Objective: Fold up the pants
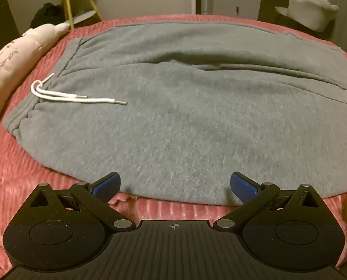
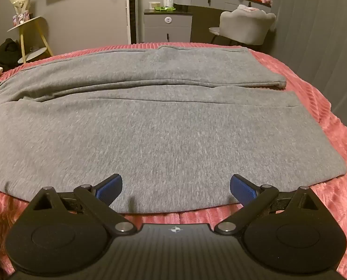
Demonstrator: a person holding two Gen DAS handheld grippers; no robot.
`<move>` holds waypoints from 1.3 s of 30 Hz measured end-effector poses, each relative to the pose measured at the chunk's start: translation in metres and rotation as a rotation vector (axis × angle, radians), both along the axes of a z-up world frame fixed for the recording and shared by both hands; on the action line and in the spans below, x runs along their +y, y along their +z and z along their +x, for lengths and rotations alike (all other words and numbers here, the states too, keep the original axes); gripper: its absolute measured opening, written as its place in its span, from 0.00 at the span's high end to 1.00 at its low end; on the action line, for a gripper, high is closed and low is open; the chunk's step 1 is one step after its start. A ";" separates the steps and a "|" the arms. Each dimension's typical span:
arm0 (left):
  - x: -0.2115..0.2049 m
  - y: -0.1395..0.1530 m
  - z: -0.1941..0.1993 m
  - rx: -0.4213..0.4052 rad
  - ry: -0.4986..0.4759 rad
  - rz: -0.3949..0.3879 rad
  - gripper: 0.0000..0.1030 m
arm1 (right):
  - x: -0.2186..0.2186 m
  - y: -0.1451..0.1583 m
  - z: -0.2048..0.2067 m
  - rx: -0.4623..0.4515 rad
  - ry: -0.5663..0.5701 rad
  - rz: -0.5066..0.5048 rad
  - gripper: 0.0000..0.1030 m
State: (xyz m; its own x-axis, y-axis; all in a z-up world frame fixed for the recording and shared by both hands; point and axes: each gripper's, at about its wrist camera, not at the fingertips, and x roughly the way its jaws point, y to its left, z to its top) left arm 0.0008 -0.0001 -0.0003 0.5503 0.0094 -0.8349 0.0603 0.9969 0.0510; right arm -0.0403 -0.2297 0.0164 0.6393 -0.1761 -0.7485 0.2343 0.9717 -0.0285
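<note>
Both grippers at 6 o'clock, spread wide, holding nothing; grey pants (image 1: 185,116) flat across the pink bedspread (image 1: 14,175).

Left gripper (image 1: 175,186) sits over the near hem by the waistband; I'd pinch that edge. Fleece looks soft, floppy, fairly heavy, so it should sag and drag on the ribbed cover. Drawstring (image 1: 63,95) loose at 10 o'clock could snag; pillow (image 1: 12,60) beyond it at 9. Right gripper (image 2: 176,187) over the near leg edge, cuffs at 2 o'clock, nothing blocking.

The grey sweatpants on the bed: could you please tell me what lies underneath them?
The grey sweatpants lie flat on a pink ribbed blanket, which shows around their edges. Whatever is beneath the fabric itself is covered and cannot be seen.
</note>
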 end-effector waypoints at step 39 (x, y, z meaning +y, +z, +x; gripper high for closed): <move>0.003 -0.005 0.000 0.010 0.019 -0.017 0.00 | -0.005 0.001 -0.004 -0.007 -0.020 0.022 0.04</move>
State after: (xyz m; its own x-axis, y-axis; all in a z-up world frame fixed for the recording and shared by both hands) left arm 0.0006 0.0034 -0.0054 0.5417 0.0059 -0.8406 0.0414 0.9986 0.0336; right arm -0.0443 -0.2345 0.0179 0.6410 -0.1727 -0.7478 0.2540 0.9672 -0.0057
